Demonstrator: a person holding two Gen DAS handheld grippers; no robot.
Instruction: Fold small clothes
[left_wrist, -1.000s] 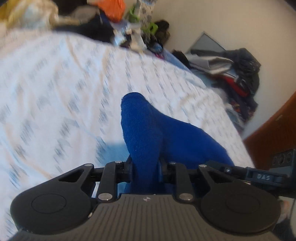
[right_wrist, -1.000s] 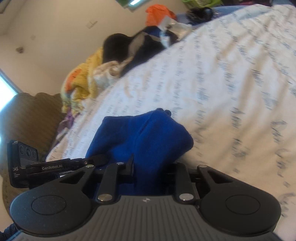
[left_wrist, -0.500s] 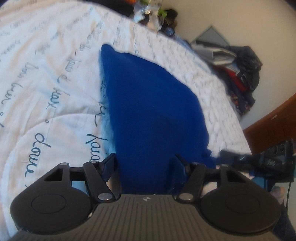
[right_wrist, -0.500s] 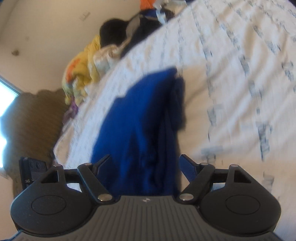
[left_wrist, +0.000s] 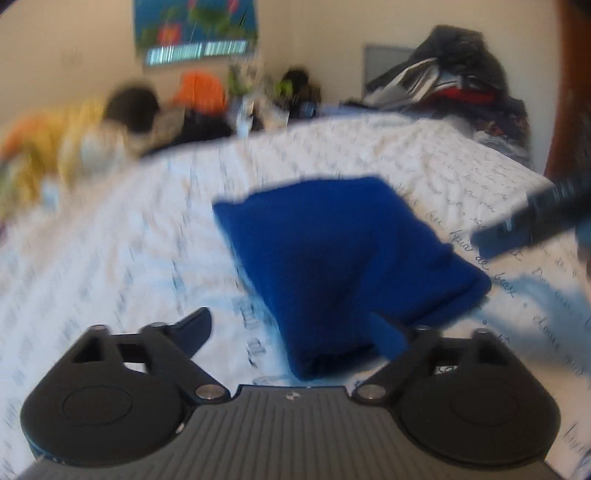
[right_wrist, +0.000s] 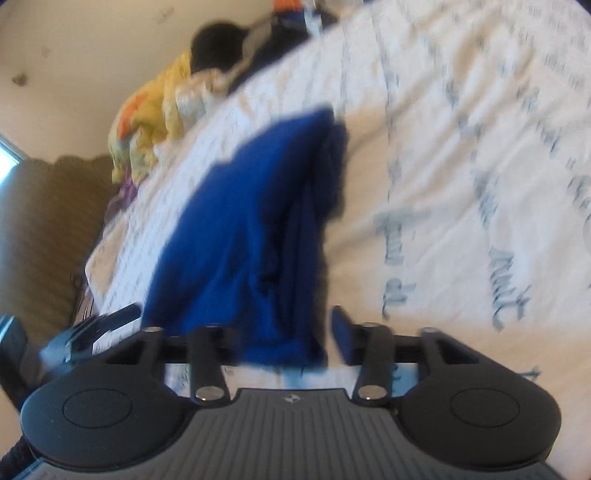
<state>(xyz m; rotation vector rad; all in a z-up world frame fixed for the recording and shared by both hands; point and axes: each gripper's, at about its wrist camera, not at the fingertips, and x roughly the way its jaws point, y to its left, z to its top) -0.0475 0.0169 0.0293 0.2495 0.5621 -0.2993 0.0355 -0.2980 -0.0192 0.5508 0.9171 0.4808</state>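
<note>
A folded blue cloth (left_wrist: 343, 254) lies flat on the white bed sheet (left_wrist: 129, 240) printed with script. My left gripper (left_wrist: 291, 325) sits just before its near corner, jaws wide and still opening; the corner rests by the right finger (left_wrist: 388, 334) with nothing pinched. In the right wrist view the blue cloth (right_wrist: 243, 221) runs away from my right gripper (right_wrist: 288, 332). Its near end lies between the jaws, which are closing, with a gap left at the right pad (right_wrist: 341, 334). The right gripper (left_wrist: 535, 218) shows as a dark blur beyond the cloth's right side.
Heaped clothes line the far side of the bed: a yellow and orange garment (right_wrist: 151, 107), black items (left_wrist: 133, 110) and an orange piece (left_wrist: 201, 86). A dark clothes pile (left_wrist: 454, 77) sits at the right. A brown padded surface (right_wrist: 48, 229) borders the bed's left edge.
Both grippers have let go of the blue cloth, which was held up and now lies on the bed. The left gripper rolled level and spread wide; the right one drew back a little.
</note>
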